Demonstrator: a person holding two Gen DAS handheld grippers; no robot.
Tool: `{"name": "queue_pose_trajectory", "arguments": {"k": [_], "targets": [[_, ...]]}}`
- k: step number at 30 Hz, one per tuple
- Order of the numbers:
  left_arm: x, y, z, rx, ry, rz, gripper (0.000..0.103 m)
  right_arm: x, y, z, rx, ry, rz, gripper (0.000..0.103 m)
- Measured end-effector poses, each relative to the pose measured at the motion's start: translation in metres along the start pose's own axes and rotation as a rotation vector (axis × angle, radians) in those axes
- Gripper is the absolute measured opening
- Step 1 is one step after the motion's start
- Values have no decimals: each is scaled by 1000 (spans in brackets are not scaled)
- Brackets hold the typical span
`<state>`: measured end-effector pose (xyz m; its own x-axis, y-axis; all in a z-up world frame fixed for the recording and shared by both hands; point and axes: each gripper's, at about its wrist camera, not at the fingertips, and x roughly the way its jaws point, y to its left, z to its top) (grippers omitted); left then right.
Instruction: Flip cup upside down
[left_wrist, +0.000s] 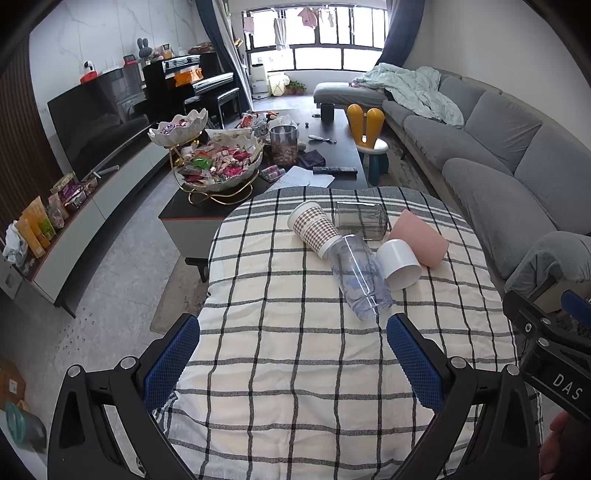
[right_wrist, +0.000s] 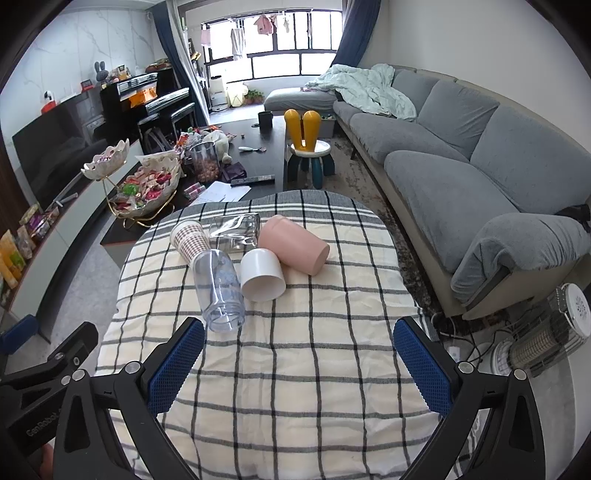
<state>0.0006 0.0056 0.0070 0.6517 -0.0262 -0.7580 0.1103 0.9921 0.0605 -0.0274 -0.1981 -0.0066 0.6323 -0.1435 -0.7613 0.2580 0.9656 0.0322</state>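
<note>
Nearest, left claw (left_wrist: 293, 343) and right claw (right_wrist: 299, 349) both spread wide, gripping nothing, over the checked worktop (right_wrist: 295, 369). Beyond, on their sides in a cluster: clear plastic cup (right_wrist: 218, 291), mouth toward the claws, long axis running near to far; white cup (right_wrist: 261, 274) just beside; pink cup (right_wrist: 293, 245); patterned paper cup (right_wrist: 189, 238); clear glass (right_wrist: 235, 229) (farthest).

Five cups lie on their sides, clustered: checked paper cup (left_wrist: 313, 229) at 10 o'clock, grey glass (left_wrist: 360, 220) at 12, pink cup (left_wrist: 421, 238) at 2, white cup (left_wrist: 399, 264) centre, clear tumbler (left_wrist: 360, 282) at 6, mouth nearest camera.
</note>
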Motion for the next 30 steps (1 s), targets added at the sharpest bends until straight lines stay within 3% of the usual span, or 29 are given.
{"name": "queue_pose_trajectory", "arguments": {"k": [30], "targets": [[2, -1, -1, -1, 2, 1, 103, 0, 0, -1, 3, 6, 5, 103]]}}
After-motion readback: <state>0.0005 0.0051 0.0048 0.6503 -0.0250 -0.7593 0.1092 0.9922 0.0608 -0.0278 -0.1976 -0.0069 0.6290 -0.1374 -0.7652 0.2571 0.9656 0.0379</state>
